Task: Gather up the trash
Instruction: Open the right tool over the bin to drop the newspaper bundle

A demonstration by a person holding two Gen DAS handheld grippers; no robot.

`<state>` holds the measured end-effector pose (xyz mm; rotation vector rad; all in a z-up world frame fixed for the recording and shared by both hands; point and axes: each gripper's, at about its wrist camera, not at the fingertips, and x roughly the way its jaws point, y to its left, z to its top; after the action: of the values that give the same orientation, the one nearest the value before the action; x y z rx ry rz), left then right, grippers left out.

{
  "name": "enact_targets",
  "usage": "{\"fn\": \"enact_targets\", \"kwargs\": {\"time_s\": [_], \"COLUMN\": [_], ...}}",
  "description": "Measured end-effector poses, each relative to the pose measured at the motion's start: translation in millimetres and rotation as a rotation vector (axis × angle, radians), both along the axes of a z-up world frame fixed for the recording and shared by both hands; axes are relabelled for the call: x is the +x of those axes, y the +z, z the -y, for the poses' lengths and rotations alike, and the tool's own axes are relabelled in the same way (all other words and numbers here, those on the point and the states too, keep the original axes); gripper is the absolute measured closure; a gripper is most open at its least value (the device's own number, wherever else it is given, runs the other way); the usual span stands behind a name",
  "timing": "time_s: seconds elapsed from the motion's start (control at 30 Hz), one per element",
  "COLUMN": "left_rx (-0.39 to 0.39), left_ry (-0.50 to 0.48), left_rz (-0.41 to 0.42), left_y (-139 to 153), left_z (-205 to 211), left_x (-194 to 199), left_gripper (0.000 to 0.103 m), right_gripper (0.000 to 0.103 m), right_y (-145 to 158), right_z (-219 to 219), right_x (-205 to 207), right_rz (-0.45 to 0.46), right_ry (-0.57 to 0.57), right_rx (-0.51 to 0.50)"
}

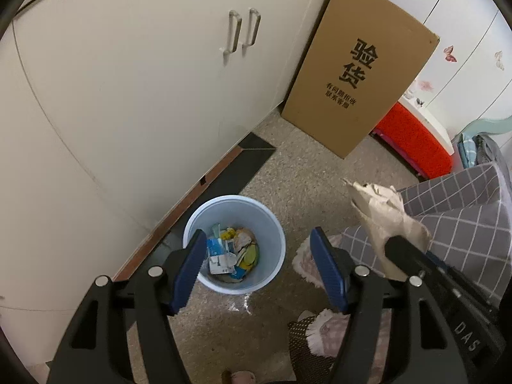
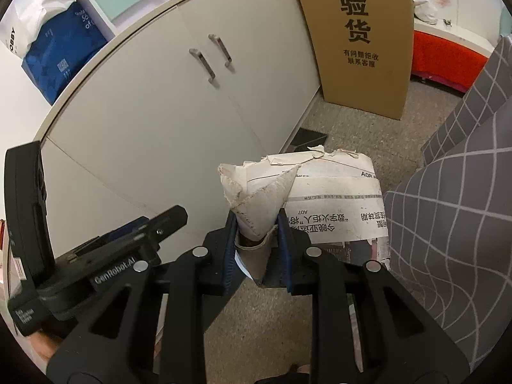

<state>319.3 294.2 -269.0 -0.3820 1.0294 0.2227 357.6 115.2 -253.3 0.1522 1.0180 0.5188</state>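
Trash, in the form of a crumpled wad of newspaper (image 2: 256,201), sits clenched between the blue pads of our right tool (image 2: 256,249), with its torn, folded end sticking up past the fingertips. More printed newspaper (image 2: 339,204) shows just behind that wad.

Around us we see a run of white cabinet doors (image 1: 128,96) with two metal handles (image 1: 243,30), a tall cardboard box (image 1: 358,73) leaning against the cabinet's corner, and a red-sided piece of furniture (image 1: 412,140) beyond it. A dark plinth strip (image 1: 230,172) runs along the cabinet foot on the speckled floor (image 1: 304,185). Grey checked fabric (image 1: 464,224) fills the right side of both views. Pinkish fluffy slippers (image 1: 323,329) lie on the floor near the bin.

Our left tool (image 1: 259,272) stands released, its blue pads well apart with nothing between them, hanging above a pale blue bin (image 1: 275,256) on the floor beside the plinth. The bin already holds wrappers and scraps (image 1: 230,252).

Only the left wrist view shows the bin and its contents; there the right tool's black tip and its paper appear at the right, off to the side of the bin. Only the right wrist view shows the grip itself, the print on the paper, the left tool's body at lower left, and a blue-and-white bag (image 2: 54,35) on the tabletop above the cabinets.
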Motion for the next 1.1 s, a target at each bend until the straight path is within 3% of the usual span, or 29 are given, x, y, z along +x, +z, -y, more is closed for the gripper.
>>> {"fn": "enact_targets", "kwargs": {"time_s": [0.4, 0.83, 0.9, 0.93, 1.0, 1.1], "left_rx": [0.000, 0.038, 0.039, 0.041, 0.039, 0.022], "left_ry": [0.021, 0.141, 0.159, 0.173, 0.190, 0.203], "left_rz": [-0.005, -0.024, -0.032, -0.035, -0.038, -0.037], "left_y": [-1, -11, -13, -13, -15, -15], "left_z": [-10, -51, -58, -63, -68, -75], "left_x": [-17, -36, -38, -40, -43, -48], "left_gripper": [0.037, 0.037, 0.037, 0.037, 0.037, 0.037], "right_gripper": [0.078, 0.077, 0.068, 0.053, 0.033, 0.033], "right_y": [-3, -2, -2, -3, -5, -11], "right_z": [-16, -48, -57, -60, -65, -68], "right_x": [-7, -4, 1, 2, 6, 9], "right_rz": [-0.014, -0.012, -0.007, -0.003, 0.018, -0.006], "right_ry": [0.030, 0.084, 0.106, 0.110, 0.081, 0.089], "right_rx": [-0.007, 0.009, 0.046, 0.051, 0.033, 0.031]}}
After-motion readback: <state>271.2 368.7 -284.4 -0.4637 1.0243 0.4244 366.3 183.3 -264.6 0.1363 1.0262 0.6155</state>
